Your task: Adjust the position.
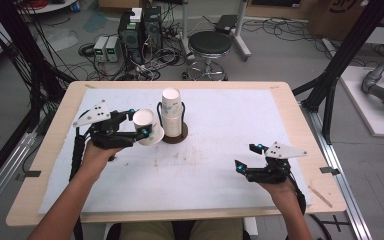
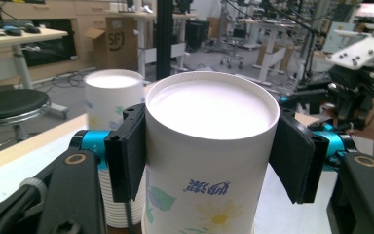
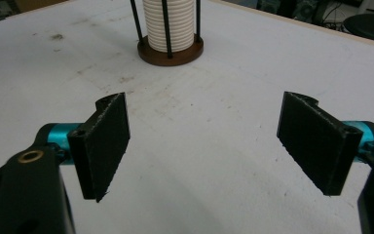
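Clamping one paper cup (image 2: 209, 161), the left gripper (image 1: 137, 125) sits beside one cup stack (image 1: 172, 112); right gripper (image 1: 247, 156) gapes, released.

The left gripper (image 1: 139, 126) clamps a paper cup (image 1: 147, 127) beside the cup stack (image 1: 172, 111); the right gripper (image 1: 247, 157) hovers open near the bench's (image 1: 290, 102) front right corner.

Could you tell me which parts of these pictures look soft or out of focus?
Left gripper view: the held cup is fairly sharp, the cup stack behind it blurred. Right gripper view: jaws crisp, holder base softer. High view: evenly lit, coarse throughout.
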`<state>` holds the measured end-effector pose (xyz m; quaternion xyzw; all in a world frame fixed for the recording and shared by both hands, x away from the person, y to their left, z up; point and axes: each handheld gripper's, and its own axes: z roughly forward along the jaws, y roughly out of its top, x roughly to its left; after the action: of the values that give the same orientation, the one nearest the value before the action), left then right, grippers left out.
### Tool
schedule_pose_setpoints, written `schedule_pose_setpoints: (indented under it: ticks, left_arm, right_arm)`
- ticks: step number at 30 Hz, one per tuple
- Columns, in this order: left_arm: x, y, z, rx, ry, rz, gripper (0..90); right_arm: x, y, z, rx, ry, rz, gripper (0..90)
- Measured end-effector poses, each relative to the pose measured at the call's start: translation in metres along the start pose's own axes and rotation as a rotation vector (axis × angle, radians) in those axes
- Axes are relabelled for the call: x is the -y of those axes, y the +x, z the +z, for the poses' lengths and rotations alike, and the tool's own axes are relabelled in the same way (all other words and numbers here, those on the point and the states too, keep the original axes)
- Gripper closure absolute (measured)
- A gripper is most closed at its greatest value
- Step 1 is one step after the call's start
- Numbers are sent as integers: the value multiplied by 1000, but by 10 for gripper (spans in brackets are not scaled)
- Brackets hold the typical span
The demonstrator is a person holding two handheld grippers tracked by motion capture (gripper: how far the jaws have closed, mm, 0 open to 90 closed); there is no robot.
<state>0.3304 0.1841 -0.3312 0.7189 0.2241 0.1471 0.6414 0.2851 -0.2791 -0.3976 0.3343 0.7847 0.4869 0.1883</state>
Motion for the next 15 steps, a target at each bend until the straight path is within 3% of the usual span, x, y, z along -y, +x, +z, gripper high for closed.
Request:
schedule_pose_setpoints:
  ticks: [10,15]
  left_arm:
    - [15,-13,11,63,26,-3,359]
    - [19,-18,16,82,32,-3,359]
  right_arm:
    - [-2,6,5,-61,-19,-11,200]
    - [-6,15,11,-124,-28,-3,201]
